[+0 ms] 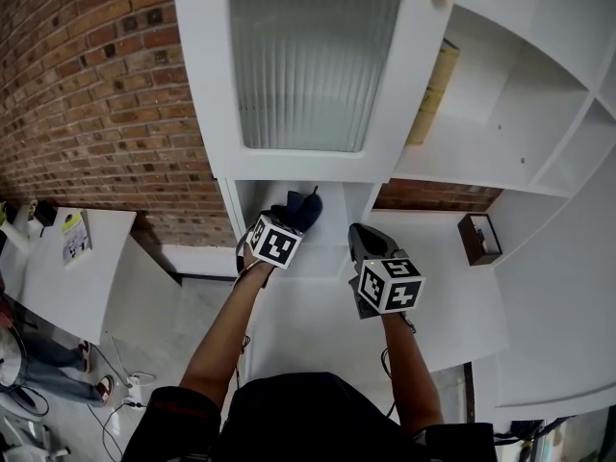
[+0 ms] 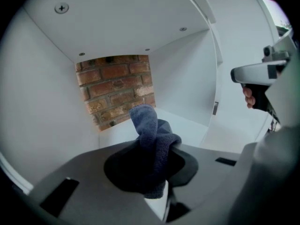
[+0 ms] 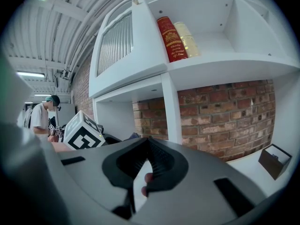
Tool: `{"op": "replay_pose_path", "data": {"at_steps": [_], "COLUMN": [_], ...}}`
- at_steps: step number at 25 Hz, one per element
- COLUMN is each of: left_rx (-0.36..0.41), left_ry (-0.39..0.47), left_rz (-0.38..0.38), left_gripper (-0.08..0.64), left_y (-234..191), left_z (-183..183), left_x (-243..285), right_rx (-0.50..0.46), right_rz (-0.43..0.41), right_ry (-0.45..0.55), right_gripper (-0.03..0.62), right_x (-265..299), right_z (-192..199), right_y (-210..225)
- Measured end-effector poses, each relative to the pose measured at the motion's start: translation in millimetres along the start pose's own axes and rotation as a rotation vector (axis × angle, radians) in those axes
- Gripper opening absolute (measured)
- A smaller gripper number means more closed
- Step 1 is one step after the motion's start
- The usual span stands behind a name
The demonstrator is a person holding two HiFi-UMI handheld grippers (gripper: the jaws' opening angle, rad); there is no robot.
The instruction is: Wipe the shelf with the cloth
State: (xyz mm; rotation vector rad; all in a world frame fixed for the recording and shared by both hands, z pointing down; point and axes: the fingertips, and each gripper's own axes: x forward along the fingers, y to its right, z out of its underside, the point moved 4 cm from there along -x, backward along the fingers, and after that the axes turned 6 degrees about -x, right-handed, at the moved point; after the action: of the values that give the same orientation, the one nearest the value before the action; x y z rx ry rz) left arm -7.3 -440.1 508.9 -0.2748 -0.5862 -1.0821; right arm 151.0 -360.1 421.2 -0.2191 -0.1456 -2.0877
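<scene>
A dark blue cloth [image 1: 301,210] is bunched up in my left gripper [image 1: 289,222], which is shut on it. The gripper reaches into the small white shelf compartment [image 1: 252,200] below the cabinet door. In the left gripper view the cloth [image 2: 152,144] stands up out of the jaws, above the compartment's white floor [image 2: 187,125] and in front of its brick back wall [image 2: 117,88]. My right gripper [image 1: 355,231] hovers just right of that compartment with its jaws shut on nothing. In its own view the right gripper [image 3: 149,142] points at the white divider post [image 3: 172,107].
A ribbed-glass cabinet door [image 1: 308,65] hangs above the compartment. Books [image 3: 178,36] stand on the upper right shelf. A small brown box [image 1: 478,239] sits on the white counter at the right. A white table [image 1: 58,268] is at the left, and a person [image 3: 44,118] stands beyond it.
</scene>
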Motion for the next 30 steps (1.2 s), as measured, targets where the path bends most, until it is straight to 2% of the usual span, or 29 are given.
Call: {"op": "replay_pose_path", "data": {"at_steps": [16, 27, 30], "left_rx": [-0.042, -0.141, -0.147], "left_ry": [0.239, 0.363, 0.394], "left_rz": [0.011, 0.058, 0.072], "left_gripper": [0.071, 0.071, 0.071], "left_y": [24, 19, 19], "left_z": [-14, -11, -10], "left_x": [-90, -149, -166], "right_rx": [-0.039, -0.069, -0.068], "right_rz": [-0.001, 0.001, 0.010], "right_ry": [0.016, 0.009, 0.007], "right_gripper": [0.017, 0.017, 0.017], "right_x": [-35, -45, -49], "right_z": [-4, -12, -15], "right_y": [-22, -53, -62]}}
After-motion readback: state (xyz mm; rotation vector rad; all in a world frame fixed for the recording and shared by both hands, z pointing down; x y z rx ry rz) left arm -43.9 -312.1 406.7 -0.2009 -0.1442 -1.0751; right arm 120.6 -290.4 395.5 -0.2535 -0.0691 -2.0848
